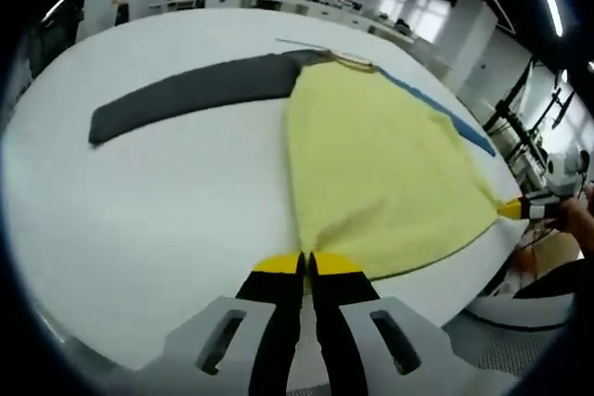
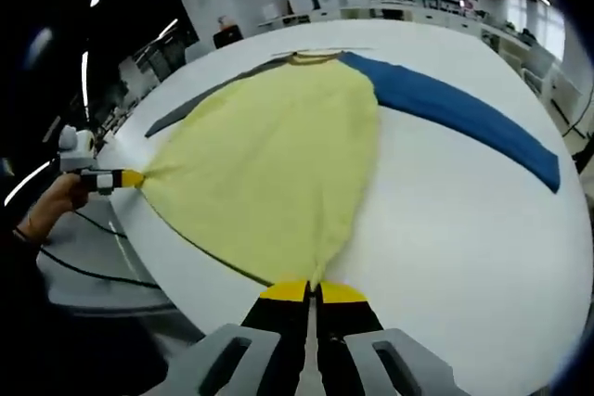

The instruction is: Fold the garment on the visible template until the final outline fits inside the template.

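Left gripper view, jaws: your left gripper [image 1: 306, 264] has its jaws pressed together on one hem corner of the garment [image 1: 376, 169], right at the yellow tips.

Right gripper view, jaws: your right gripper [image 2: 313, 290] is clamped the same way on the other hem corner of the garment [image 2: 274, 159].

Hem: it runs straight between your two grippers along the near edge of the table [image 1: 167, 201], pulled taut; each view catches the other gripper at the far end of that edge, the right one [image 1: 520, 210] at the right and the left one [image 2: 130, 178] at the left.

Body: the yellow panel spreads away from the jaws and narrows toward the collar at the far side.

Long axis: from the hem at your jaws to the collar, pointing away from you across the table; judged from this, the fold has to travel along that line, hem toward collar.

Sleeves: the grey sleeve [image 1: 190, 92] lies flat out to the left of the collar, the blue sleeve [image 2: 464, 108] out to the right, both well outside the yellow body.

Nearer hand: neither; both hold the same edge at equal reach, so you would need to carry them forward together.

Template: I cannot make out its outline on the white top.
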`<state>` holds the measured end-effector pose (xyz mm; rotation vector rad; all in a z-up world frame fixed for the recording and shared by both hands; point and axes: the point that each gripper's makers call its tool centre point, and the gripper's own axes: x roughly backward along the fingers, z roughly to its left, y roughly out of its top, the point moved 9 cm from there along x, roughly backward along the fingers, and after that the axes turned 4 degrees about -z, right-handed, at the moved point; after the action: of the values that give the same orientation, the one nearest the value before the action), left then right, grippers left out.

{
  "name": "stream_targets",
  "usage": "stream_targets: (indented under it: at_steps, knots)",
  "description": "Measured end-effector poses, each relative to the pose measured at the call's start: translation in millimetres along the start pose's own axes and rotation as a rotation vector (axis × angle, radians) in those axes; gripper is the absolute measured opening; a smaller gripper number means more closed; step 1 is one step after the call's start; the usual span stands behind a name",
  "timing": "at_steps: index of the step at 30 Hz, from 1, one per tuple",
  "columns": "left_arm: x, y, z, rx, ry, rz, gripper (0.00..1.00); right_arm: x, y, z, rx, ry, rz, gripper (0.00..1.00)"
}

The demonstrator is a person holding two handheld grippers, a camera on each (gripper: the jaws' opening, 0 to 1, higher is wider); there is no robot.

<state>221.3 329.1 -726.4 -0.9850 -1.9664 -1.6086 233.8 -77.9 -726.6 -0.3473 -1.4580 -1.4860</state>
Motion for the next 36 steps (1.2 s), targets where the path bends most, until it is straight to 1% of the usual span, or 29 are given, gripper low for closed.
stream_targets:
  at_steps: [4,8,10,11,13,14,16,19,21,22,24,25,27,30,33,35,36]
  knots:
    - [1.0,-1.2,1.1,-0.005,0.009,-0.002,0.01,0.9,-0.5,0.8,0.000,-0.001,-0.007,0.00]
    - [3.0,-2.4,2.9,-0.034,0.018,-0.004,0.03,0.9,-1.0,1.2,-0.006,-0.005,-0.008,0.00]
    - [5.9,-1.7,3.6,-0.040,0.014,-0.020,0.06,1.1,-1.4,1.3,-0.007,-0.011,-0.011,0.00]
    - [6.8,-1.3,3.6,-0.041,0.012,-0.025,0.10,1.2,-1.7,1.0,-0.010,-0.016,-0.013,0.00]
    - [9.6,-0.6,3.5,-0.056,0.009,-0.028,0.14,1.8,-1.7,0.5,-0.009,-0.023,-0.020,0.01]
    - [10.9,-0.4,3.6,-0.065,0.008,-0.029,0.16,2.6,-1.4,0.4,-0.012,-0.027,-0.025,0.05]
    - [13.2,0.4,3.8,-0.076,0.002,-0.038,0.20,5.2,1.0,-0.4,-0.030,-0.037,-0.055,0.14]
    - [16.6,1.7,3.3,-0.096,-0.017,-0.052,0.29,8.0,5.1,-1.5,-0.059,-0.043,-0.098,0.30]
    - [18.5,2.4,2.6,-0.114,-0.032,-0.059,0.34,9.6,7.7,-2.8,-0.078,-0.047,-0.125,0.37]
    - [19.4,2.6,2.4,-0.118,-0.035,-0.062,0.37,10.2,8.9,-3.3,-0.082,-0.047,-0.138,0.41]
    - [21.3,3.3,1.9,-0.134,-0.046,-0.068,0.42,13.0,12.4,-2.0,-0.131,-0.031,-0.161,0.42]
    - [22.4,4.1,2.1,-0.145,-0.052,-0.073,0.45,14.6,16.0,-1.3,-0.152,-0.021,-0.193,0.43]
    - [23.2,5.3,2.5,-0.157,-0.061,-0.084,0.49,17.4,18.8,-2.2,-0.148,-0.022,-0.203,0.48]
    - [24.2,8.5,3.7,-0.172,-0.072,-0.103,0.58,19.2,22.0,-5.6,-0.138,-0.032,-0.217,0.58]
    - [24.2,12.1,6.6,-0.194,-0.078,-0.134,0.64,22.5,26.0,-13.9,-0.125,-0.049,-0.230,0.67]
    - [25.1,13.8,7.2,-0.206,-0.078,-0.132,0.67,25.0,29.3,-21.2,-0.115,-0.060,-0.243,0.73]
    - [25.4,15.6,7.6,-0.219,-0.082,-0.140,0.69,26.5,31.8,-26.2,-0.104,-0.070,-0.253,0.75]
